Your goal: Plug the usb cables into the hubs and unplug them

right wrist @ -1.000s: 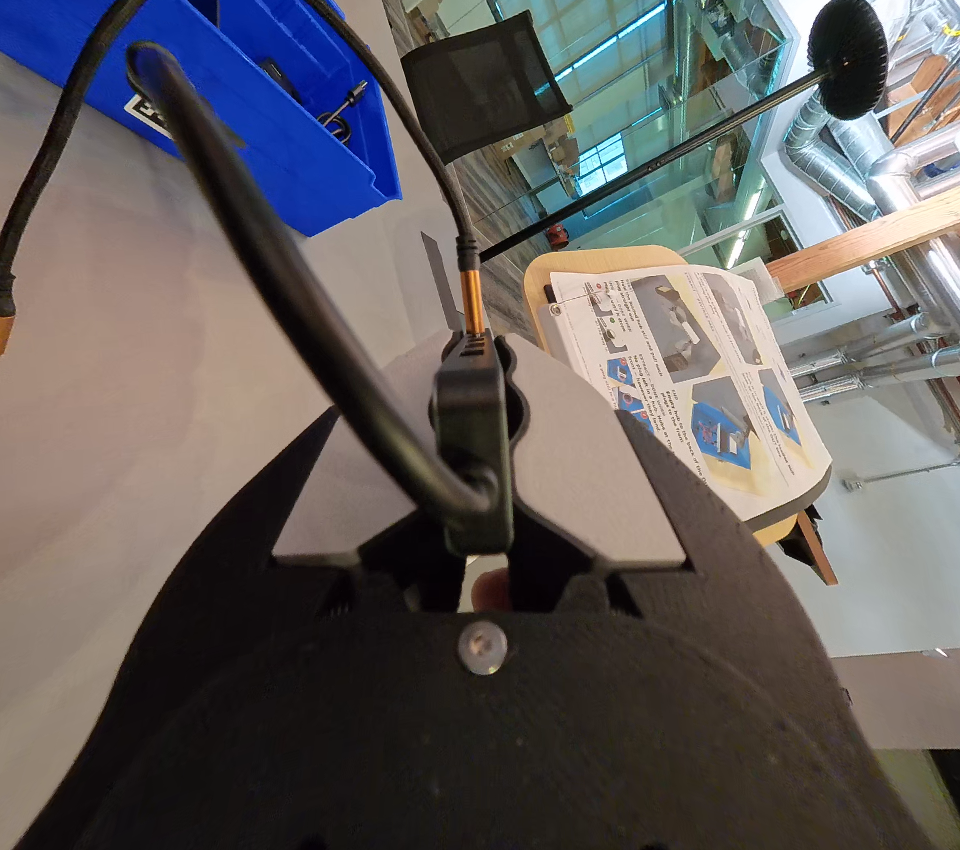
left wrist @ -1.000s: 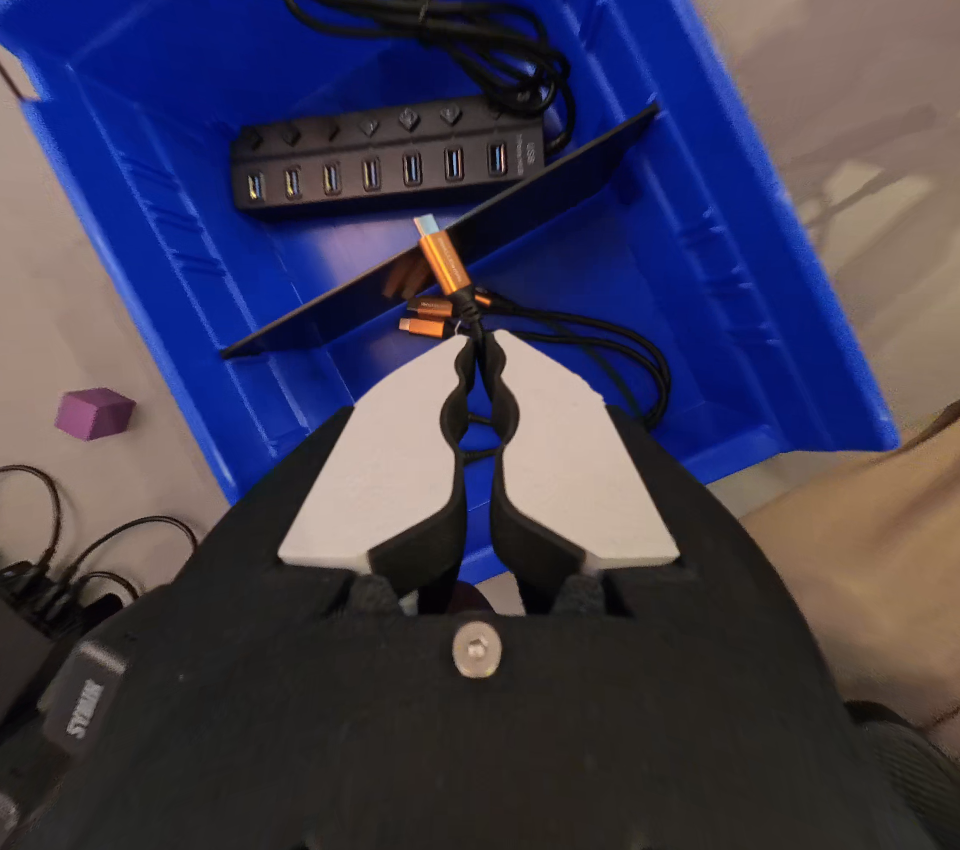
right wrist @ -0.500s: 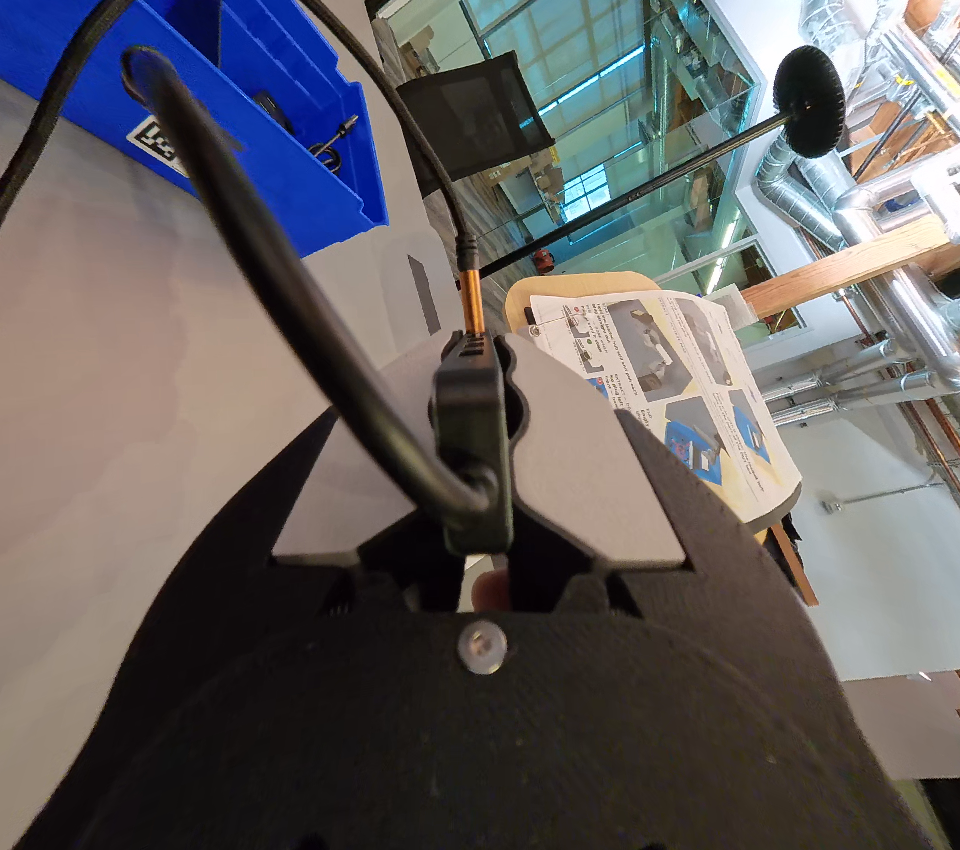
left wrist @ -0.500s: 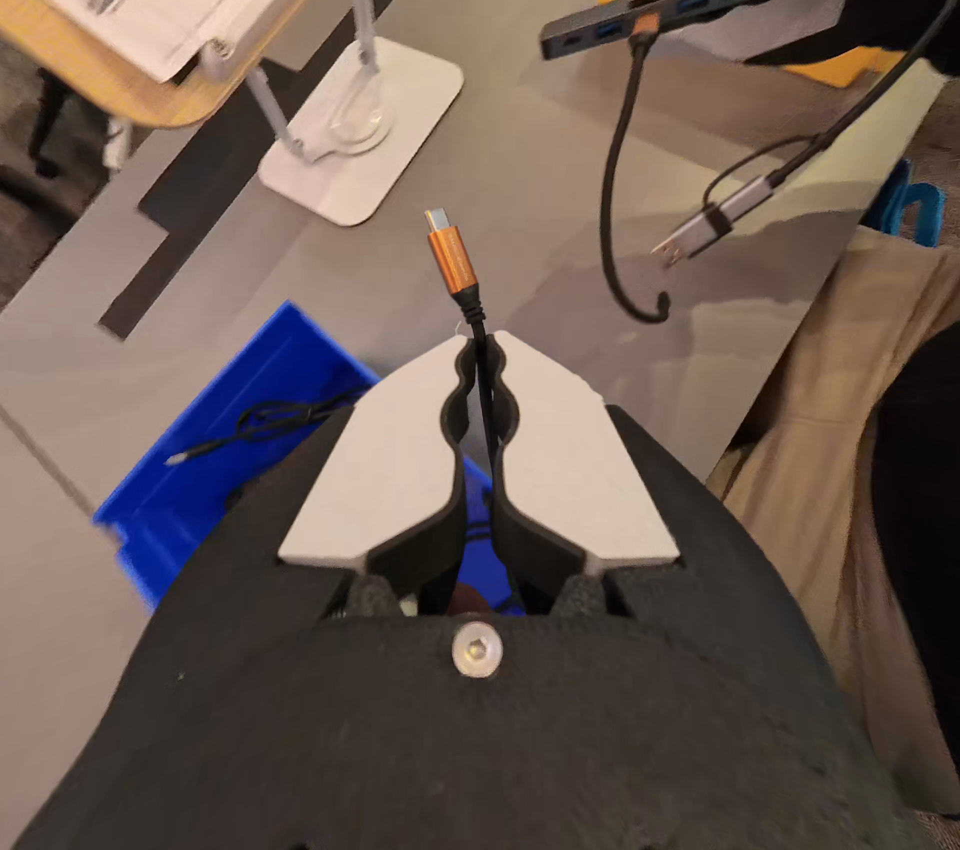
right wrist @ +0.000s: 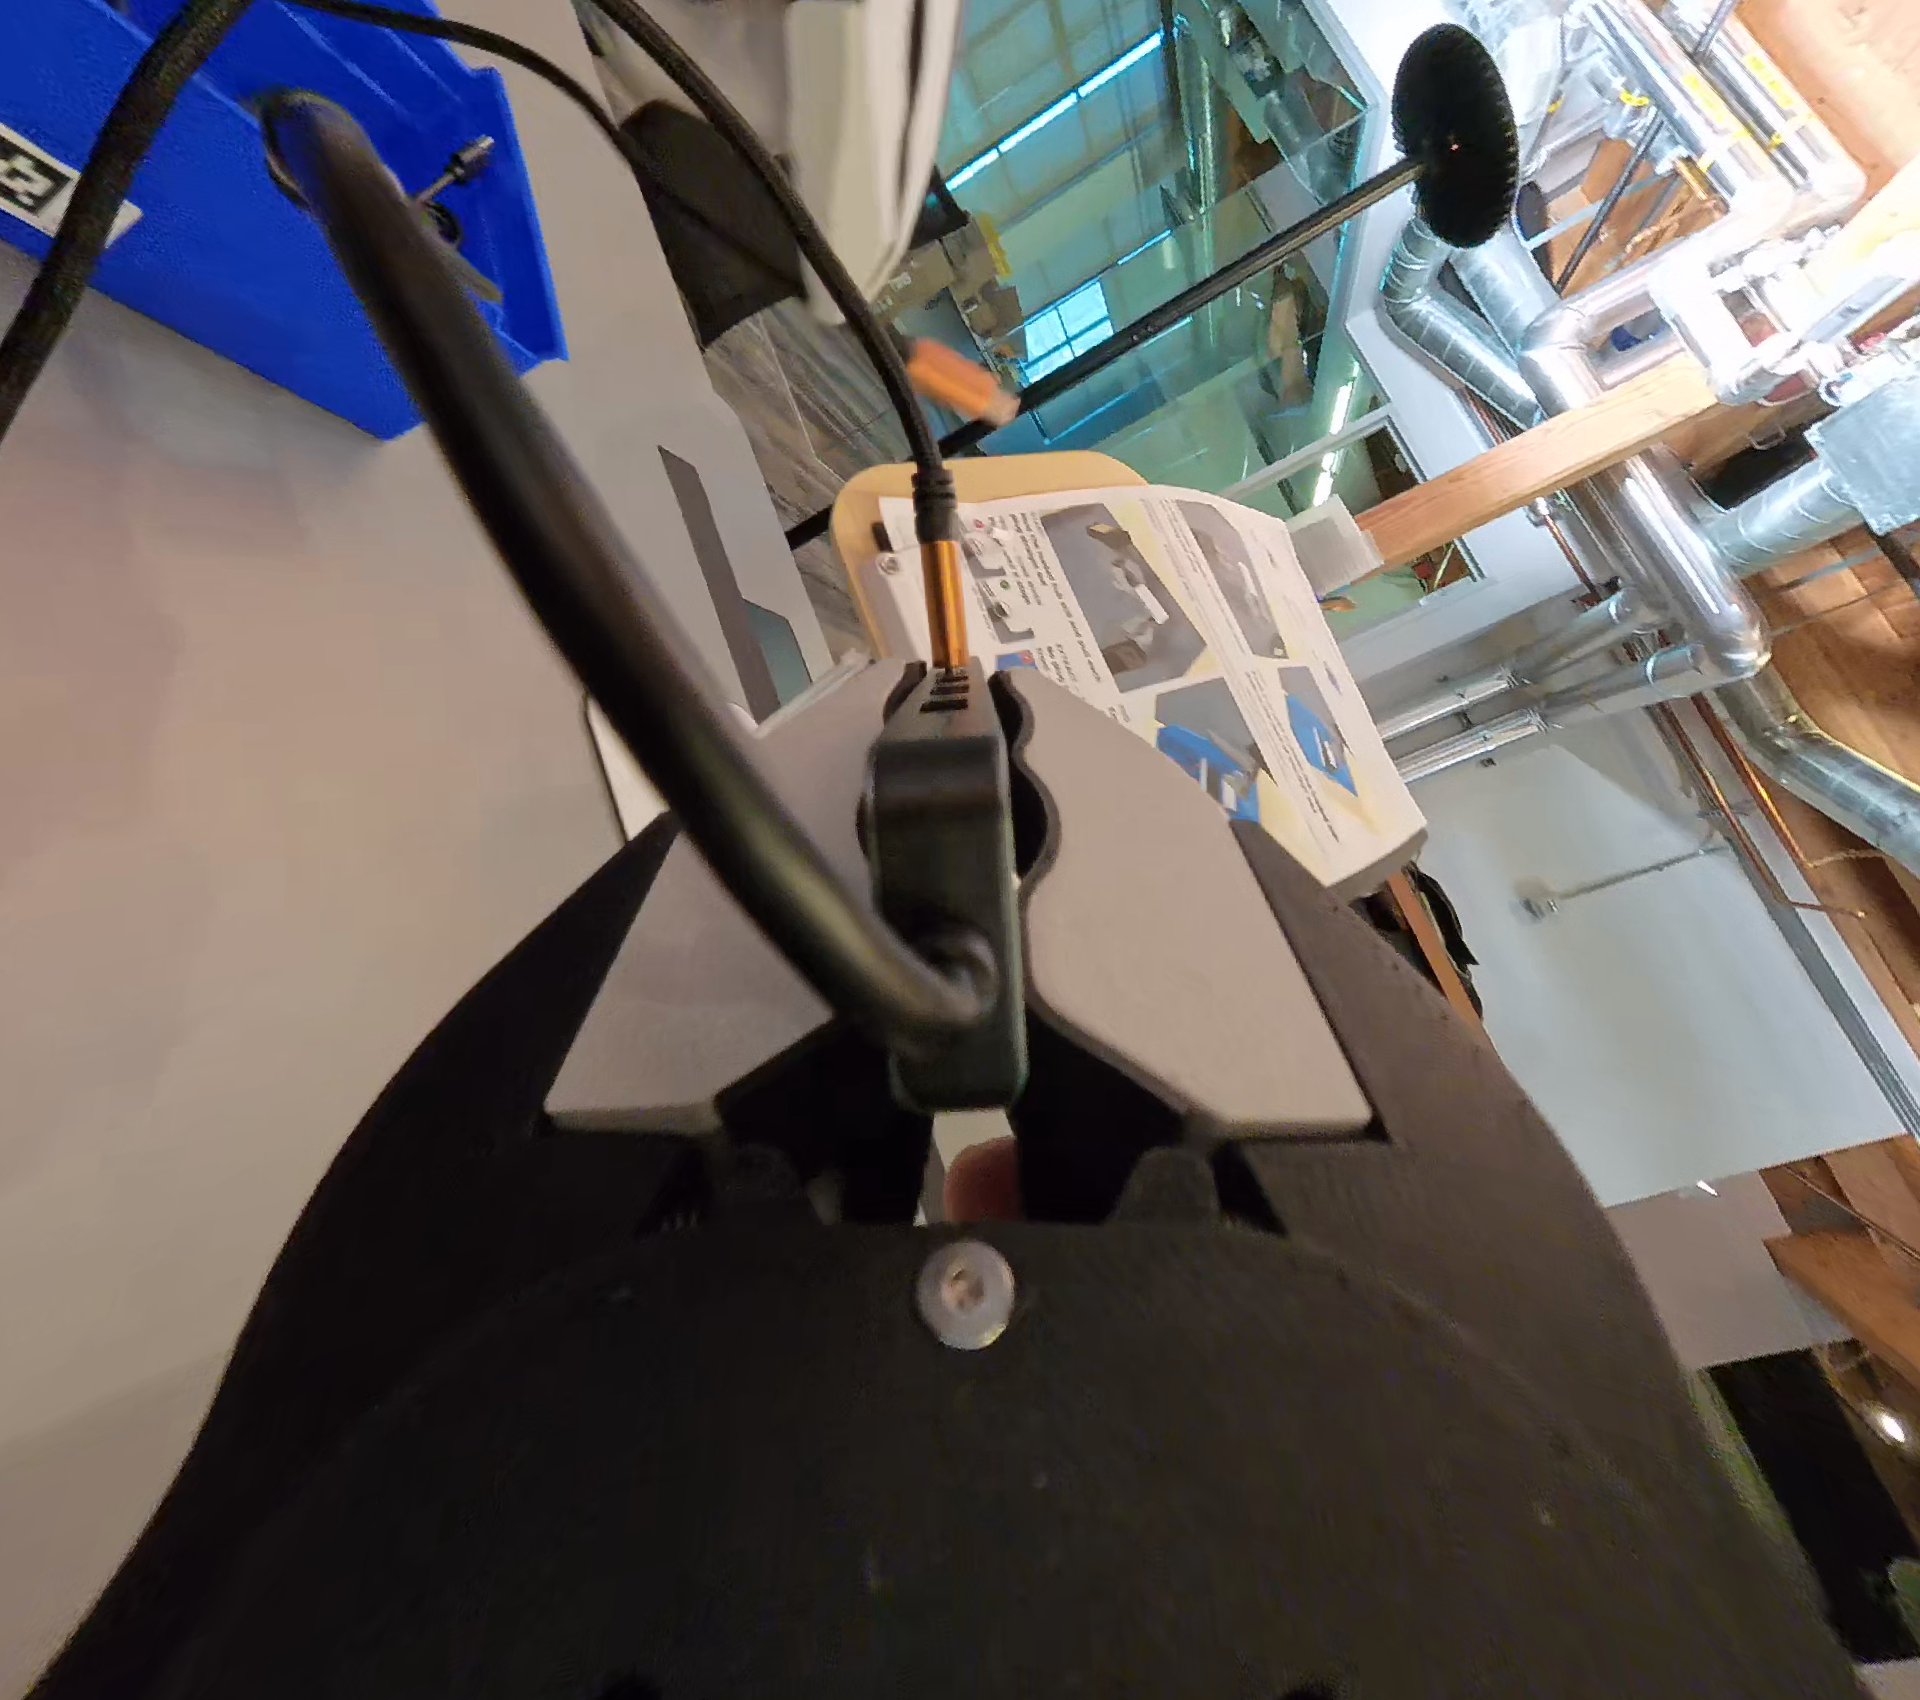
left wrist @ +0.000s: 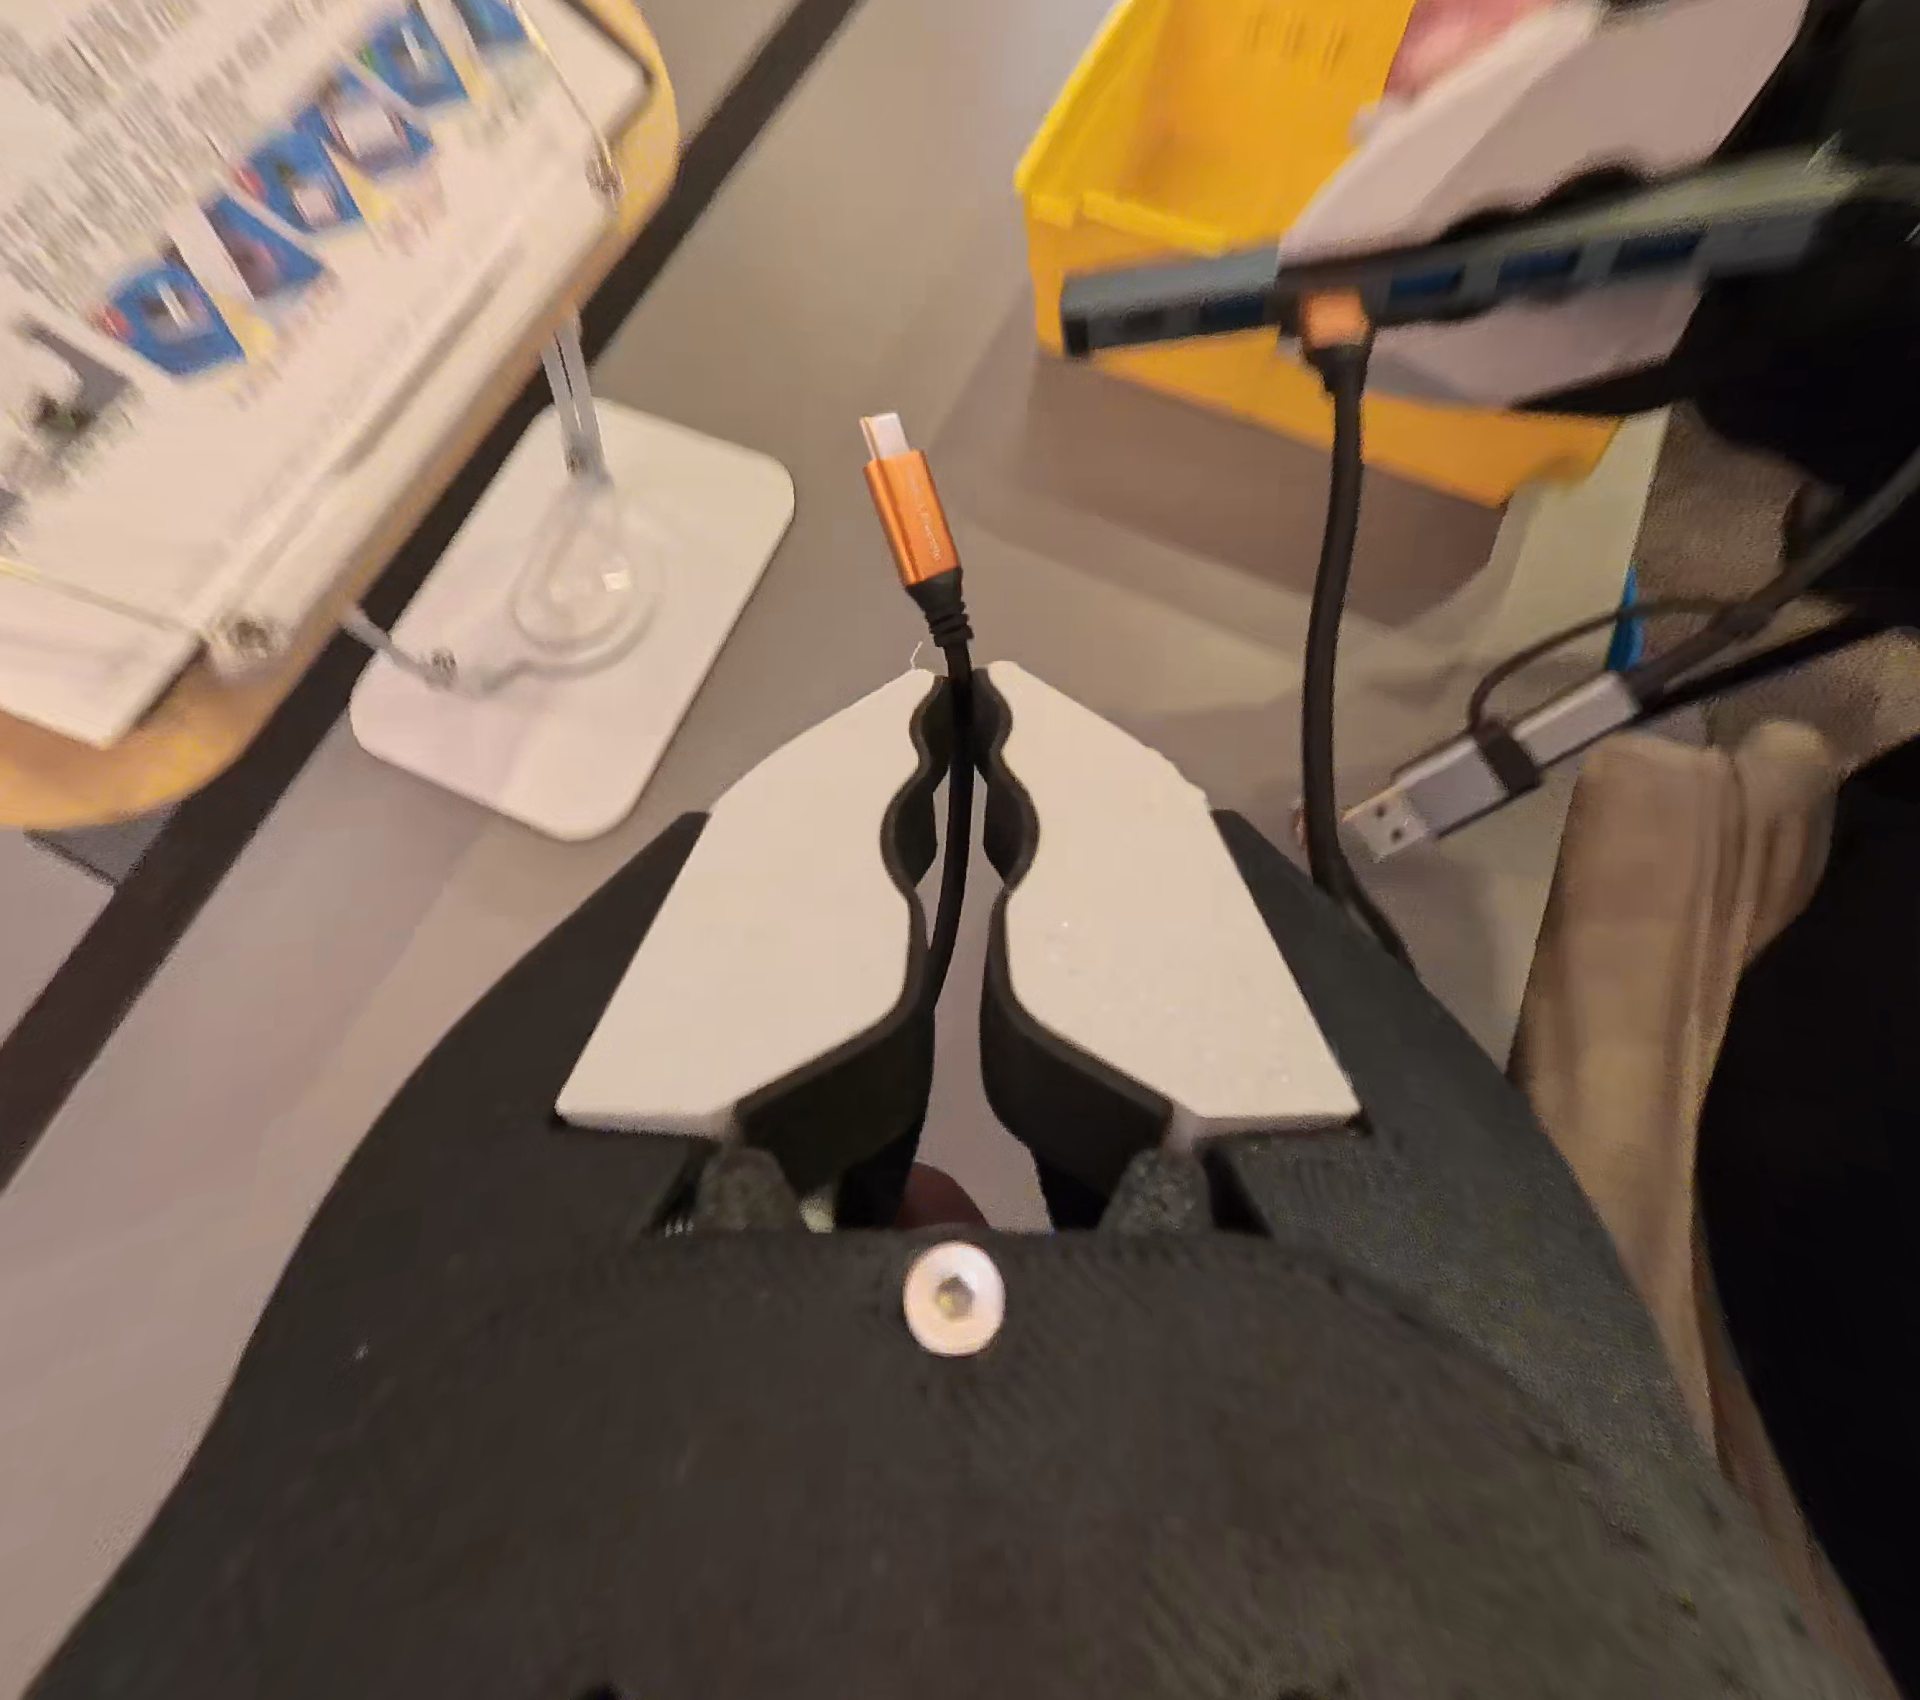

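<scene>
My left gripper point(left wrist: 961, 679) is shut on a thin black cable whose orange plug point(left wrist: 909, 523) sticks up past the fingertips. My right gripper point(right wrist: 940, 674) is shut on a slim dark USB hub point(right wrist: 940, 840), held edge-on. In the left wrist view the same hub point(left wrist: 1455, 274) is at the upper right, in the other gripper, with an orange plug point(left wrist: 1332, 320) seated in one port and its black cable hanging down. The hub's own grey USB plug point(left wrist: 1444, 783) dangles below. In the right wrist view an orange plug point(right wrist: 943, 601) stands in the hub's end, and the left gripper's orange plug point(right wrist: 956, 391) hovers beyond.
A yellow bin point(left wrist: 1247, 196) stands on the grey table behind the hub. An instruction sheet on a wooden board point(left wrist: 260, 196) with a white base point(left wrist: 582, 642) is at the left. A blue bin point(right wrist: 260, 216) with cables sits at the left in the right wrist view.
My left gripper lifted the orange-plug cable out of the blue bin and swung toward the hub; the hub and yellow bin are now closer. The right gripper kept holding the hub, tilting slightly.
</scene>
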`<state>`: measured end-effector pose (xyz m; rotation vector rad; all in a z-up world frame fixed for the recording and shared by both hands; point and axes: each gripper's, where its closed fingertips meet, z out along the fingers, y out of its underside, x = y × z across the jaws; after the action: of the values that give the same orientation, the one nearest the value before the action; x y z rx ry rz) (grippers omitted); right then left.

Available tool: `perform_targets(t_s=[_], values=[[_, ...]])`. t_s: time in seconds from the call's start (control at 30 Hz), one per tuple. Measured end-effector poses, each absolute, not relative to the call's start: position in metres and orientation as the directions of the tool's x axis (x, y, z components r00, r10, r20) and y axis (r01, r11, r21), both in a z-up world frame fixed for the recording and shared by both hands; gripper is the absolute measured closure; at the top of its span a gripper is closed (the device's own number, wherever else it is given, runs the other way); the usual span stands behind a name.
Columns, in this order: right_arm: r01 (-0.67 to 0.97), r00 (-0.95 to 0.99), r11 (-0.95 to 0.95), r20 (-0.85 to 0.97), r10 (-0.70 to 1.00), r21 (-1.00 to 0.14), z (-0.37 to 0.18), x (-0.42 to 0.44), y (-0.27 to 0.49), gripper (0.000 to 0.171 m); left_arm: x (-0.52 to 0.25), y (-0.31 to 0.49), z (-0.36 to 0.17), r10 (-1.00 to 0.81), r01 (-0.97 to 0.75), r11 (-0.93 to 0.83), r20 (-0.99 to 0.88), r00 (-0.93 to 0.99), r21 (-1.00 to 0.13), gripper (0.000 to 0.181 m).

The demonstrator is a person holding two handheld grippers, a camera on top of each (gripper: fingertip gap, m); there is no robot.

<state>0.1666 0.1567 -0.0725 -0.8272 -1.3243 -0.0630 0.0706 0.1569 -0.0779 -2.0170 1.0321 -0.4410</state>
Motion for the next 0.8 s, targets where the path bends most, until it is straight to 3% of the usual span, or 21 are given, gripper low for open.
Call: perform_targets(t_s=[0.03,0.17,0.3,0.4,0.6,0.8], values=[[0.491,0.29,0.718,0.87,0.399,-0.493,-0.07,0.171,0.159,0.159,0.077,0.161,-0.064,-0.799,-0.473,-0.318,-0.036,0.6,-0.822,0.178],[0.493,0.322,0.704,0.859,0.397,-0.511,-0.061,0.185,0.166,0.159,0.097,0.163,-0.025,-0.83,-0.313,-0.244,0.031,0.558,-0.918,0.178],[0.495,0.334,0.697,0.854,0.398,-0.518,-0.056,0.195,0.17,0.159,0.103,0.16,-0.038,-0.84,-0.232,-0.291,0.131,0.527,-0.928,0.178],[0.499,0.319,0.694,0.855,0.409,-0.519,-0.059,0.195,0.17,0.159,0.098,0.162,-0.082,-0.811,-0.244,-0.392,0.208,0.547,-0.887,0.178],[0.516,0.27,0.689,0.86,0.433,-0.509,-0.073,0.187,0.169,0.159,0.08,0.162,-0.22,-0.703,-0.393,-0.635,0.287,0.651,-0.665,0.178],[0.528,0.249,0.676,0.855,0.455,-0.514,-0.085,0.184,0.172,0.159,0.048,0.166,-0.298,-0.663,-0.557,-0.668,0.055,0.746,-0.494,0.173]])
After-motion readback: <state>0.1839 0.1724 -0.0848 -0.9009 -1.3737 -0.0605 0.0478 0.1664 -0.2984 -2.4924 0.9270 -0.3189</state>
